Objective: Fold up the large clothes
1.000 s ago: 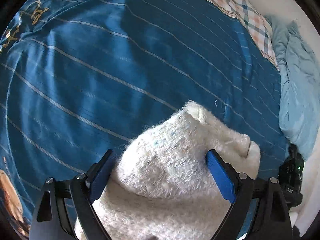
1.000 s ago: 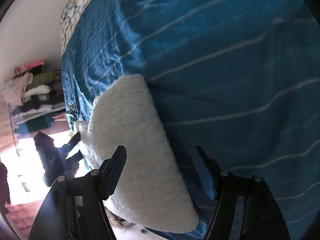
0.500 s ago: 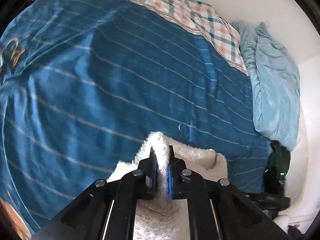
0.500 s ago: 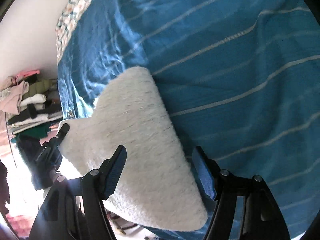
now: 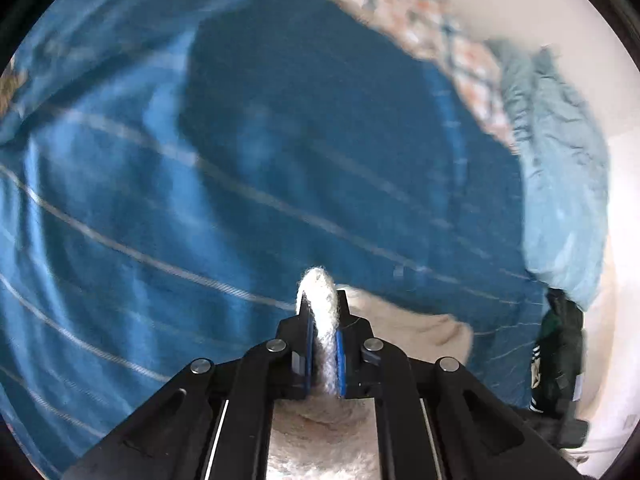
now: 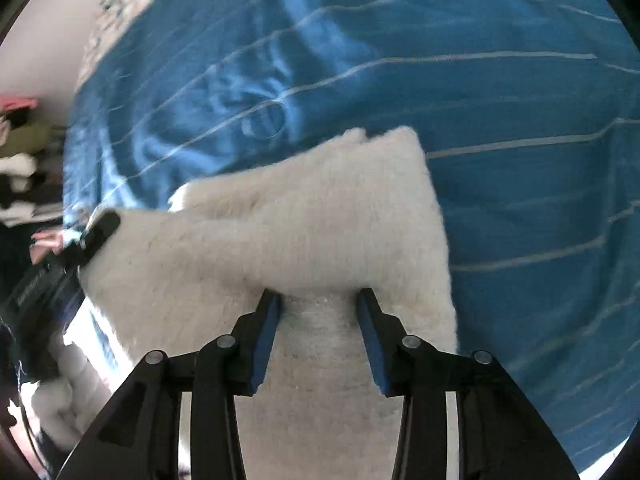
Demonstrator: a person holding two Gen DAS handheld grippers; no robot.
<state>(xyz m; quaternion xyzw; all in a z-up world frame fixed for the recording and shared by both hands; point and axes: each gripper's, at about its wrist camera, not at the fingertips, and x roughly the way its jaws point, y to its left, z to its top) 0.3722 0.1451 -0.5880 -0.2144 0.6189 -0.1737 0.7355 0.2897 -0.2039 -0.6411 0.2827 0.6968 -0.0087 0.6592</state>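
A white fuzzy garment (image 6: 320, 208) lies on the blue striped bedspread (image 6: 500, 100) near the bed's edge. In the left wrist view my left gripper (image 5: 322, 300) is shut on a raised fold of the garment (image 5: 412, 326), and the fabric sticks up past the blue pads. In the right wrist view my right gripper (image 6: 319, 300) points down into the garment near its right edge. Its jaws are closing, and the pads press into a ridge of fabric gathered between them. A black fingertip of the left gripper (image 6: 100, 226) shows at the garment's left corner.
A light blue quilt (image 5: 568, 184) is bunched along the bed's far right side, beside a plaid cloth (image 5: 440, 28) at the head by the pale wall. A dark object (image 5: 560, 352) sits off the bed's right edge. Stacked clothes (image 6: 20, 160) stand beyond the left edge.
My left gripper went from open around the garment to shut on a fold and has lifted it forward. My right gripper slid onto the garment and its jaws have narrowed.
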